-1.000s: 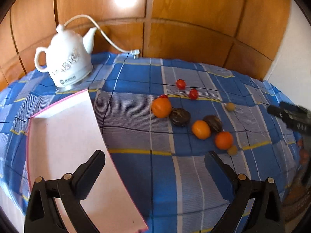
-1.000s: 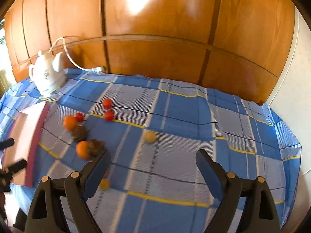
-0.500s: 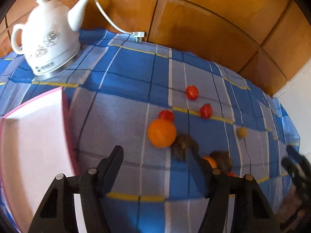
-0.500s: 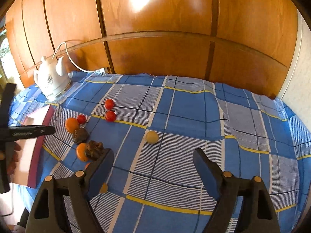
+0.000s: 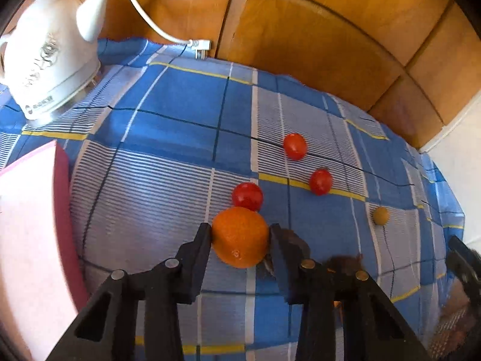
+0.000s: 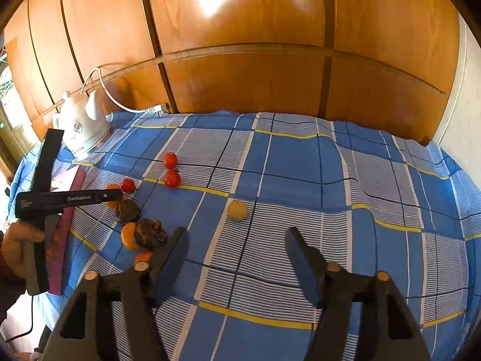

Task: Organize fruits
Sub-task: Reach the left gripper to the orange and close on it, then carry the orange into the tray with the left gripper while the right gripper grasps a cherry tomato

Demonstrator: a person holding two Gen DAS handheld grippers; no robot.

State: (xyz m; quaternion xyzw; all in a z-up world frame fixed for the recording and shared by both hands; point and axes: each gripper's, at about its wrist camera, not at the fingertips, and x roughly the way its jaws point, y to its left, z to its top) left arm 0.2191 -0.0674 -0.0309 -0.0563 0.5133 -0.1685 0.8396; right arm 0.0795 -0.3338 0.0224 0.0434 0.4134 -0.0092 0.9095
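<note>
Left tool (image 5: 240,234) closing around an orange (image 5: 240,236) on the checked tabletop (image 5: 180,114).
Its jaws have just narrowed and seem to touch the orange's sides; the right tool (image 6: 236,237), also just closing, stands half-open and empty near a small yellow fruit (image 6: 237,209).

A table is covered by a blue checked cloth (image 6: 300,162). Behind it, glossy wooden panels (image 6: 240,60) are lit by a bright glare.
</note>
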